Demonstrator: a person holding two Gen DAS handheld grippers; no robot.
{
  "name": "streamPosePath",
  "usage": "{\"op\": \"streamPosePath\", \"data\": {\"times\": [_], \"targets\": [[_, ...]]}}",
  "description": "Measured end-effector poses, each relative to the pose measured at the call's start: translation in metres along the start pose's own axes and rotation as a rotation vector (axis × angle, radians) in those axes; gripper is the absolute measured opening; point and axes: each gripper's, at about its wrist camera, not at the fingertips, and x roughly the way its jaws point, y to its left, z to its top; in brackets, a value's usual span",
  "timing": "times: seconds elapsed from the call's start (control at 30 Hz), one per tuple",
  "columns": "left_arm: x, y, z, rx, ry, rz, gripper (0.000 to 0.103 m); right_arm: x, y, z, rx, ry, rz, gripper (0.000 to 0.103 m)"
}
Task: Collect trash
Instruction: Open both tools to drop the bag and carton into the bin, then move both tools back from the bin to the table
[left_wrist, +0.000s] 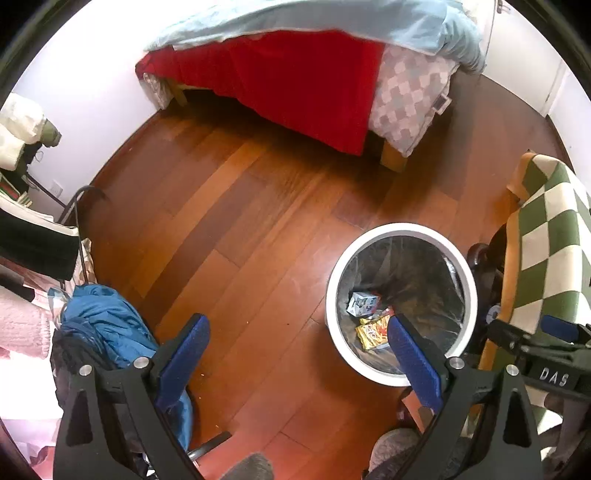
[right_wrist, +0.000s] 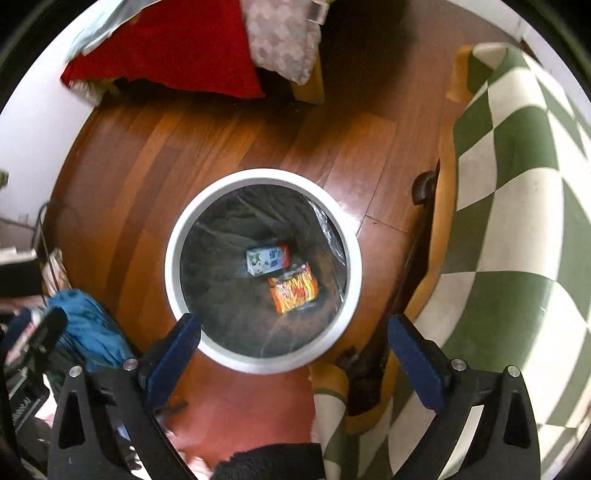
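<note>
Wood floor (left_wrist: 258, 221) looks bare; bin (right_wrist: 173, 258) holds carton (right_wrist: 266, 260) and wrapper (right_wrist: 294, 288); both grippers' fingers spread, empty; scan wider before reaching.

I see even, soft daylight in both views, brighter toward the white walls. The wooden floor (left_wrist: 258, 229) carries a pale sheen, with glare on the bin liner (right_wrist: 328, 229). Deep shadow sits under the bed (left_wrist: 295, 92). Fisheye bending curves everything near the dark circular edges. The right wrist view is slightly motion-blurred, especially the checked blanket (right_wrist: 517, 221).
</note>
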Motion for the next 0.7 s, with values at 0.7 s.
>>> {"op": "streamPosePath", "data": {"times": [0.7], "targets": [[-0.181,-0.033,-0.024,-0.001,-0.253,-0.060,0.098,-0.203,-0.023,-0.087,-0.021,-0.279,0.133,0.102]]}}
